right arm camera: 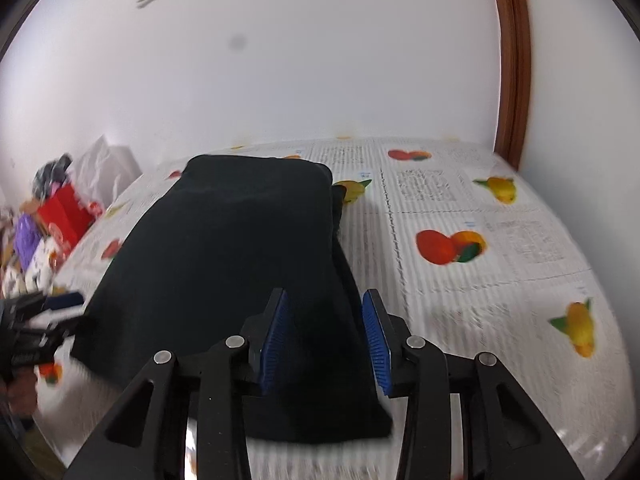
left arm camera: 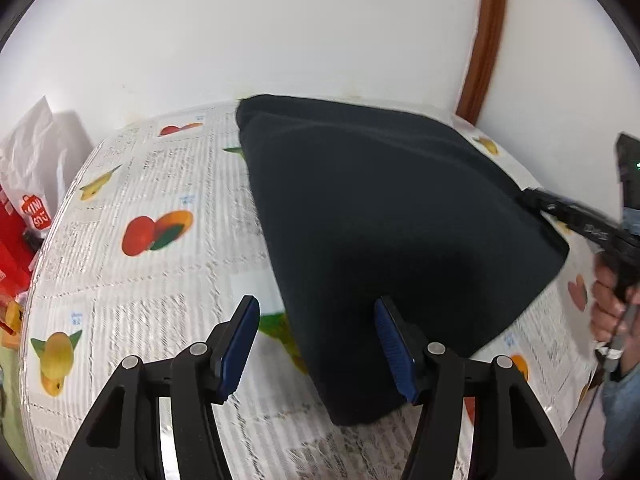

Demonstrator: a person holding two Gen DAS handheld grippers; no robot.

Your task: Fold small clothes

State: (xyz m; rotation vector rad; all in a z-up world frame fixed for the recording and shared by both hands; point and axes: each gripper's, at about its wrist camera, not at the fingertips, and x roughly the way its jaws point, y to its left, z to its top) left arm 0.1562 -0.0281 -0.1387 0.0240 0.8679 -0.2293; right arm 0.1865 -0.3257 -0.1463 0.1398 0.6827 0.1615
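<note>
A black folded garment point(left arm camera: 384, 216) lies on a table covered with a fruit-print cloth point(left arm camera: 152, 208). My left gripper point(left arm camera: 316, 340) is open above the garment's near left edge, its right finger over the fabric and its left finger over the cloth. In the right wrist view the garment point(right arm camera: 232, 248) stretches away from me. My right gripper point(right arm camera: 324, 336) is open with its jaws on either side of the garment's near right edge. The right gripper also shows in the left wrist view point(left arm camera: 532, 196) at the garment's far right edge.
A white shopping bag point(left arm camera: 32, 176) and red boxes point(left arm camera: 10, 248) stand off the table's left side. A white wall and a brown door frame point(left arm camera: 486, 40) rise behind. The person's hand point(left arm camera: 608, 304) is at the right. Clutter point(right arm camera: 40, 232) lies at the left.
</note>
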